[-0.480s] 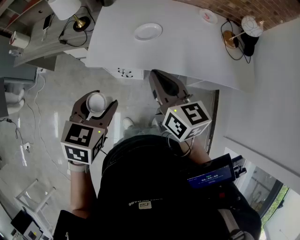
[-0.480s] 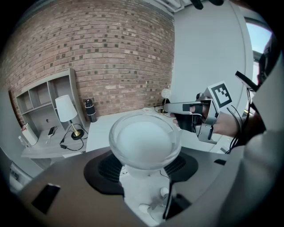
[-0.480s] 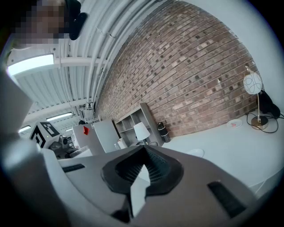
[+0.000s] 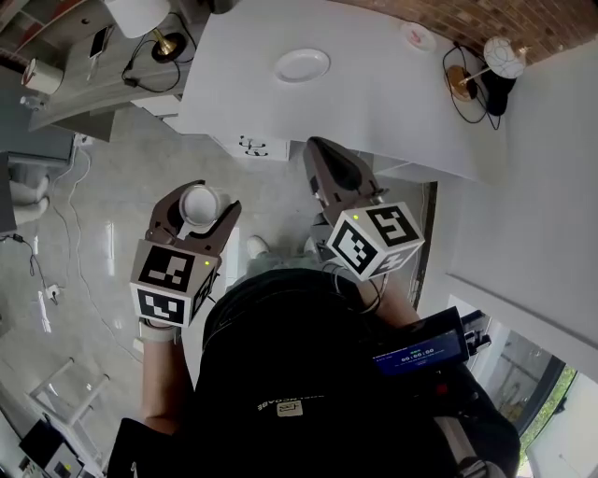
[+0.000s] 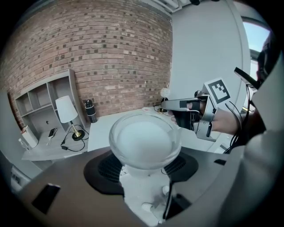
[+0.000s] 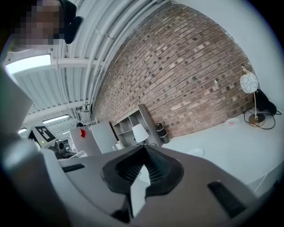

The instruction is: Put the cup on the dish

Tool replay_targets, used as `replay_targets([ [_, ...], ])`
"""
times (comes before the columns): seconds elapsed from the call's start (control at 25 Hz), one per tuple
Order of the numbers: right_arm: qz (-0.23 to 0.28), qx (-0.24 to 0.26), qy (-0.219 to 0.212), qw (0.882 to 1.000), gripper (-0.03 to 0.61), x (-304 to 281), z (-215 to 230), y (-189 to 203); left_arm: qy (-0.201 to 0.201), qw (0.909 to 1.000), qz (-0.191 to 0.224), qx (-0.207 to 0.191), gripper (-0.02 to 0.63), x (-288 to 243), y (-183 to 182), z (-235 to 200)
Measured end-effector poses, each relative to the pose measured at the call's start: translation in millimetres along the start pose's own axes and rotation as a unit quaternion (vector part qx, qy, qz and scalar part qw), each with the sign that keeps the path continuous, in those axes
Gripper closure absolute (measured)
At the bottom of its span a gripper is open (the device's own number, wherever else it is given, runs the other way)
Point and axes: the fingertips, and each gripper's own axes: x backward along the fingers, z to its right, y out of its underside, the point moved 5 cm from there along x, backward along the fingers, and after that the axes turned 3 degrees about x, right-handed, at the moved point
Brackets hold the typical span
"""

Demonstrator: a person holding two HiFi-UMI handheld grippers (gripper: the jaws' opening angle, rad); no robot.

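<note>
A white cup [image 4: 200, 204] sits upright between the jaws of my left gripper [image 4: 197, 205], which is shut on it over the floor, short of the table. In the left gripper view the cup [image 5: 144, 142] fills the middle, its mouth facing the camera. The white dish [image 4: 302, 64] lies on the white table [image 4: 374, 103], far ahead; it shows small in the right gripper view [image 6: 195, 152]. My right gripper [image 4: 329, 163] is shut with nothing in it, its tips near the table's front edge. Its jaws meet in the right gripper view [image 6: 143, 170].
On the table's far right stand a globe lamp [image 4: 503, 54], cables and a small plate [image 4: 415, 35]. A side shelf with a white lamp [image 4: 140, 16] lies to the left. A brick wall backs the table. Tiled floor [image 4: 103, 205] spreads below my grippers.
Both grippers have moved slightly forward and right toward the table, the cup still held in the left one.
</note>
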Motion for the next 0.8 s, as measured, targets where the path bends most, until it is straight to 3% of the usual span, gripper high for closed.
replay_targets([
  [0.8,0.003,-0.006,0.039,0.999,0.574,-19,-52,20,0.015,0.9998,-0.001,-0.015,0.353,33,44,-49],
])
